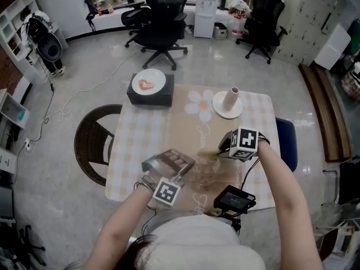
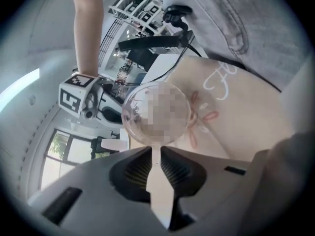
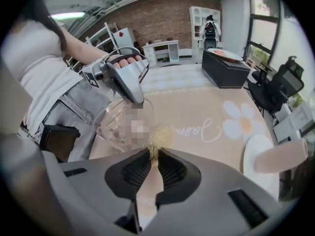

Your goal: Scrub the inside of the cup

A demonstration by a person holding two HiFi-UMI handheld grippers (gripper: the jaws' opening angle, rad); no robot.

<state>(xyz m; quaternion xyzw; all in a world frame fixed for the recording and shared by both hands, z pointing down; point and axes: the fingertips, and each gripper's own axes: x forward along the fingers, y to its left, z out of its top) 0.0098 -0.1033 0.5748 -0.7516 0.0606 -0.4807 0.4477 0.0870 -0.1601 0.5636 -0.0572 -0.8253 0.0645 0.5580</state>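
A clear glass cup (image 1: 205, 172) hangs tilted over the table's near part. My left gripper (image 1: 188, 165) is shut on its rim. In the left gripper view the cup (image 2: 157, 114) stands just beyond the jaws (image 2: 156, 154), its wall pinched between them. My right gripper (image 1: 225, 149) points steeply down beside the cup. In the right gripper view it (image 3: 153, 156) is shut on a yellowish fibre scrubber (image 3: 158, 138), whose tuft sticks out next to the cup's (image 3: 118, 124) side. Whether the tuft touches the glass is unclear.
A black box (image 1: 149, 94) bearing a white plate stands at the table's far left. A white plate (image 1: 216, 108) with a beige cylinder (image 1: 231, 99) sits far right. A black device (image 1: 235, 199) lies at the near edge. A wicker chair (image 1: 93, 139) stands left of the table.
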